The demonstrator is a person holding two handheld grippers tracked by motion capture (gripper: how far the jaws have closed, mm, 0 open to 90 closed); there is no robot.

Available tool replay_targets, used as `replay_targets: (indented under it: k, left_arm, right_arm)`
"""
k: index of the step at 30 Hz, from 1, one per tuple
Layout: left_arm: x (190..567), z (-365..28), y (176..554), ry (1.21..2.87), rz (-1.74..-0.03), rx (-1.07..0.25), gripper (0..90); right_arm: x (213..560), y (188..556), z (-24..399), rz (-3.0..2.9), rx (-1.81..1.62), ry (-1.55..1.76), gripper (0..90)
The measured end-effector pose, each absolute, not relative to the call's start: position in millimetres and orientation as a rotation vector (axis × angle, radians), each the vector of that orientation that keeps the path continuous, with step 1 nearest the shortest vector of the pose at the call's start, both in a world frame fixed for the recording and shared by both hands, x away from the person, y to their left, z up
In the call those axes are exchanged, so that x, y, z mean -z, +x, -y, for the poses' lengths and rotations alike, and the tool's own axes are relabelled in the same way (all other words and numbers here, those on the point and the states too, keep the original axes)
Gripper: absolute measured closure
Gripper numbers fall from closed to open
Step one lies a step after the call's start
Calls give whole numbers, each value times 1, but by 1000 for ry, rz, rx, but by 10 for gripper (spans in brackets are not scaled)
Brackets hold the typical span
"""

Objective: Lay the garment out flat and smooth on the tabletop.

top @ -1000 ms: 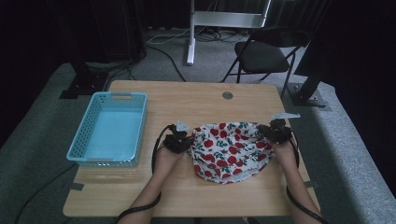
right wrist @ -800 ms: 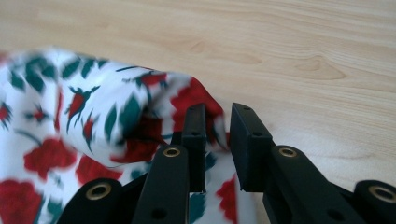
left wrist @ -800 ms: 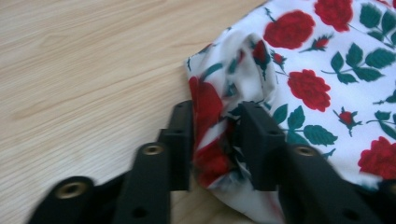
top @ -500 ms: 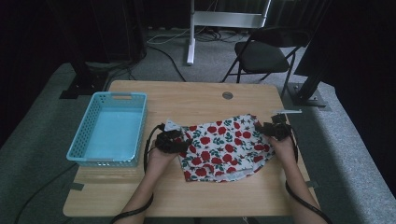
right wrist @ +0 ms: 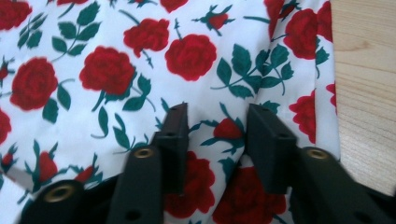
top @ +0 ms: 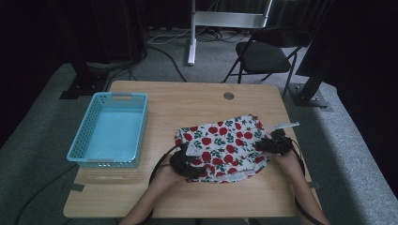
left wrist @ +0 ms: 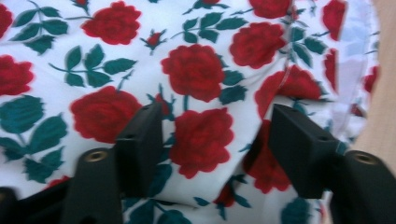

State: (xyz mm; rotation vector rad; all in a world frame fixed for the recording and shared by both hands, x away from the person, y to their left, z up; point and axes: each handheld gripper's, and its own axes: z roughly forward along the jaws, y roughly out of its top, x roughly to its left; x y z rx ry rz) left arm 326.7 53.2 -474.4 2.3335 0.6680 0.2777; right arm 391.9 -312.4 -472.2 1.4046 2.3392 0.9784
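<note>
The rose-print cloth (top: 221, 145) lies spread on the wooden counter (top: 197, 105), right of centre and toward the near edge. Its long axis runs on a slant, from the near-left corner up to the far-right corner, which points toward the counter's back right.

The left hand-held gripper (top: 187, 165) sits at the cloth's near-left corner. In the left gripper view its 2 black jaws stand wide apart over the fabric (left wrist: 196, 70), a fold of red roses rising between them; whether they pinch it I cannot tell. The right hand-held gripper (top: 271, 144) sits at the cloth's right edge. In the right gripper view its jaws are partly open over a ridge of cloth (right wrist: 140, 60), with bare wood just beside the hem.

A light blue plastic basket (top: 110, 131) stands on the counter's left side, well apart from the cloth. A small round grommet (top: 228, 95) sits near the far edge. Behind the counter stands a black folding chair (top: 265, 56).
</note>
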Motion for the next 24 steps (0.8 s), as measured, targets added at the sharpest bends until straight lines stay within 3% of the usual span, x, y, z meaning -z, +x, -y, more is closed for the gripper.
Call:
replay_targets:
  k: [4, 7, 16, 20, 24]
  left_arm:
    - [474, -60, 330, 2313, -692, -280, 634]
    - [474, -67, 332, 2306, -702, -275, 755]
    - [474, -88, 329, 2305, -731, -308, 761]
    - [473, -97, 322, 2318, -736, -326, 849]
    - [471, -105, 311, 2345, -723, -347, 852]
  right_arm:
    - [471, 387, 311, -2375, -989, 1365, 803]
    - [471, 382, 308, -2411, -986, 1317, 829]
    - [475, 348, 305, -2500, -1080, 1232, 828]
    - [475, 335, 296, -2551, -1098, 1175, 828]
    - [474, 328, 285, -2586, -1090, 1126, 808]
